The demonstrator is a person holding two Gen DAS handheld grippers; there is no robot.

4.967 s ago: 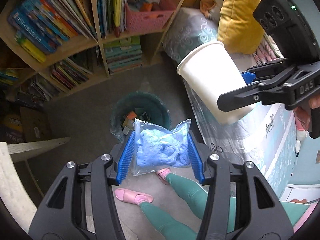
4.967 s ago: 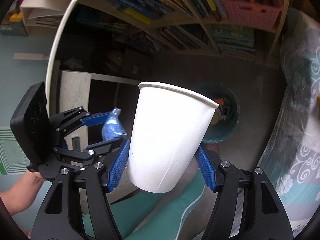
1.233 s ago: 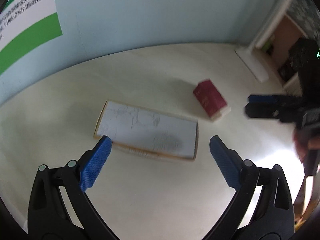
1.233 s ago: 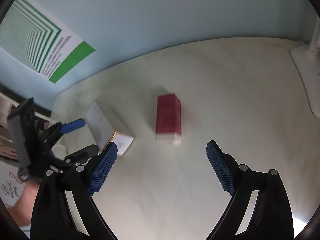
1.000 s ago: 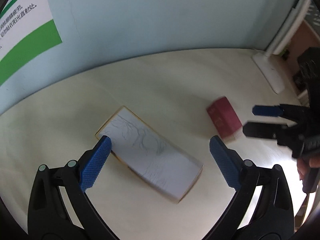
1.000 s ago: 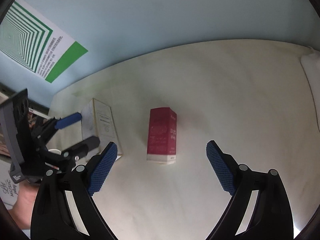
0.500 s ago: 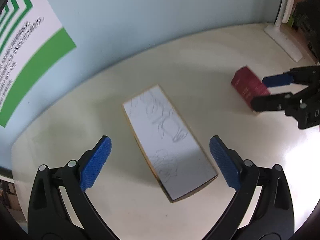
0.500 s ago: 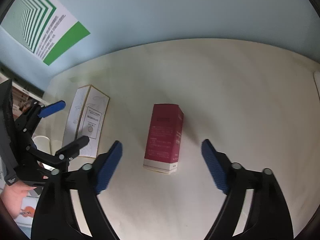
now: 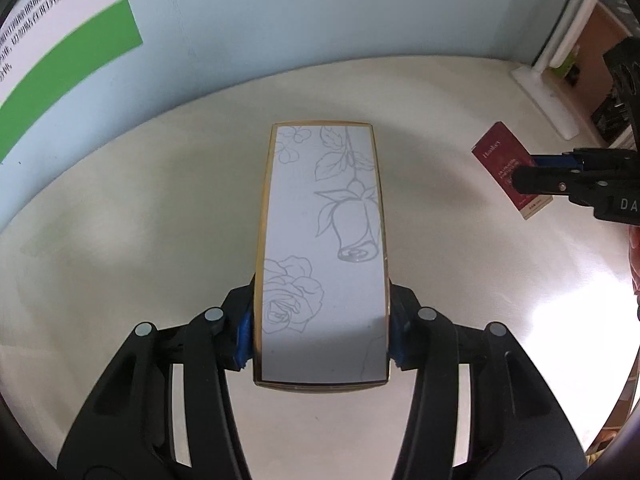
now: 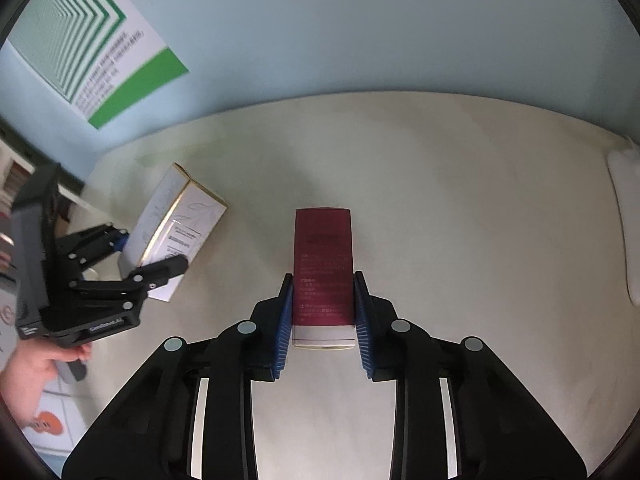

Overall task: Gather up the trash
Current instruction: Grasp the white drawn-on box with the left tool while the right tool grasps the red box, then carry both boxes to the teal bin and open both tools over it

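Now the left tongs are closing on the white box, a long carton with rose drawings and a gold edge; their blue pads touch both long sides of its near end. In the left wrist view that box runs from 6 o'clock toward 12 o'clock, straight out from the tongs, lying flat on the cream surface.

The right tongs are closing too, with the red box between them. Its near end, with a pale strip, sits between the blue pads, which lie right against its sides. In the right wrist view the red box points toward 12 o'clock and lies flat on the surface.

From the right wrist camera, the left tongs and the white box show at about 9 o'clock, well apart from the red box, with a hand on the tool at 8 o'clock. From the left wrist camera, the right tongs and the red box appear at about 3 o'clock.

Farther out, a pale blue wall rises behind the surface at 12 o'clock, with a green and white poster at 10 o'clock. A white lamp base stands at 2 o'clock in the left wrist view.
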